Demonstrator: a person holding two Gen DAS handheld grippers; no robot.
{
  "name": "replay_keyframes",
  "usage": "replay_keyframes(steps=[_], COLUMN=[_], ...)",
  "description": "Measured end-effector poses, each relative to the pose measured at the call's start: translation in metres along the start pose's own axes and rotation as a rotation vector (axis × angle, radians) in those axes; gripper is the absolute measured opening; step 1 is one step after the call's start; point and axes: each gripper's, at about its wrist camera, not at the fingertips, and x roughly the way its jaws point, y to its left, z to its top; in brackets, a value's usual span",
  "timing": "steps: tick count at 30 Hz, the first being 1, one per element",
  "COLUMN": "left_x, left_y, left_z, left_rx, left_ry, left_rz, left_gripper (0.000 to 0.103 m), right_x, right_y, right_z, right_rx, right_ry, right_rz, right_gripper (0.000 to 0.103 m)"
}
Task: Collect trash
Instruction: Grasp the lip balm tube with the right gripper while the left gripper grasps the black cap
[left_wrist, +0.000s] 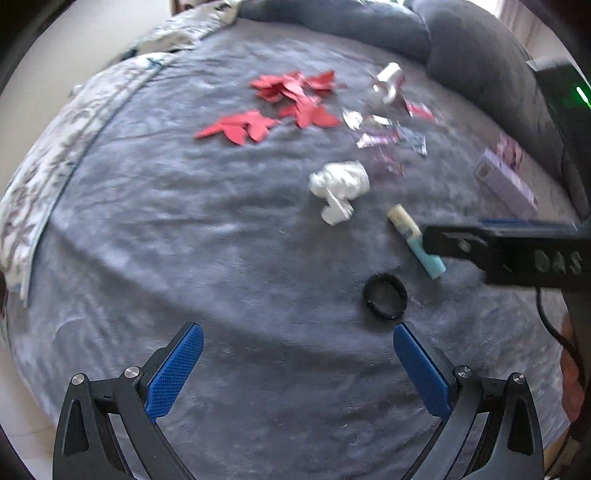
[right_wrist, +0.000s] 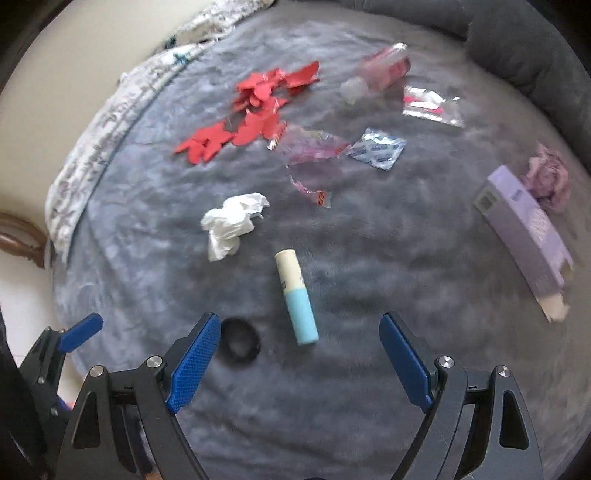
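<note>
Trash lies on a grey blanket. A crumpled white tissue, a cream and light-blue tube, a black ring-shaped lid, red paper scraps and clear wrappers are spread out. My left gripper is open and empty, just short of the black lid. My right gripper is open and empty, with the tube's blue end between its fingertips; in the left wrist view its body shows at the right.
A lilac box and a crumpled pink paper lie at the right. A foil sachet and a pink bottle lie farther back. Grey cushions line the far edge. A patterned sheet hangs at the left.
</note>
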Motion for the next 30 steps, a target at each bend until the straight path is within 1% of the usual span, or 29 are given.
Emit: replay_keyframes(steps=[4,9,12,14,15,16,17,18,19,21,23,25,27,30], left_x=[0.013,0.022,0.023,0.024,0.024,0.024,0.024,0.025,0.026,0.027,0.028,0.029,0.030,0.032], left_y=[-0.004,-0.002,0.001,0.003,0.004,0.005,0.005,0.004,0.003,0.001,-0.003,-0.008,-0.014,-0.025], left_z=[-0.006,-0.014,-0.017,-0.019,-0.018,-0.017,-0.016,-0.014,-0.013,-0.009,-0.005,-0.002,0.003,0.012], left_rx=[0.004,0.003,-0.008,-0.016,-0.021,-0.024,-0.027,-0.029,-0.030,-0.030,-0.030,-0.024,-0.017,0.003], left_ry=[0.038,0.062,0.067,0.069,0.067,0.065,0.065,0.065,0.066,0.066,0.065,0.066,0.066,0.056], left_rz=[-0.009,-0.015,-0.022,-0.026,-0.025,-0.028,-0.031,-0.035,-0.038,-0.042,-0.054,-0.061,-0.072,-0.083], left_gripper=[0.103,0.103,0.103,0.103,0.103,0.103,0.103,0.103,0.103,0.103,0.103,0.103,0.103,0.103], right_x=[0.032,0.066,0.069,0.070,0.068,0.067,0.065,0.064,0.063,0.061,0.059,0.053,0.044,0.025], right_y=[0.003,0.007,0.012,0.014,0.013,0.012,0.011,0.009,0.008,0.006,0.007,0.001,-0.006,-0.027], right_z=[0.013,0.019,0.016,0.014,0.013,0.012,0.012,0.012,0.012,0.010,0.007,0.008,0.005,-0.010], right_rx=[-0.014,-0.025,-0.051,-0.067,-0.065,-0.055,-0.049,-0.047,-0.047,-0.049,-0.052,-0.027,-0.012,0.039], right_ry=[0.060,0.119,0.106,0.105,0.094,0.093,0.093,0.099,0.107,0.111,0.085,0.072,0.054,0.027], right_rz=[0.003,-0.045,-0.081,-0.114,-0.126,-0.133,-0.143,-0.144,-0.144,-0.141,-0.140,-0.113,-0.099,-0.077], right_gripper=[0.087,0.087,0.085,0.075,0.062,0.046,0.037,0.021,0.017,0.017,0.016,0.016,0.016,0.016])
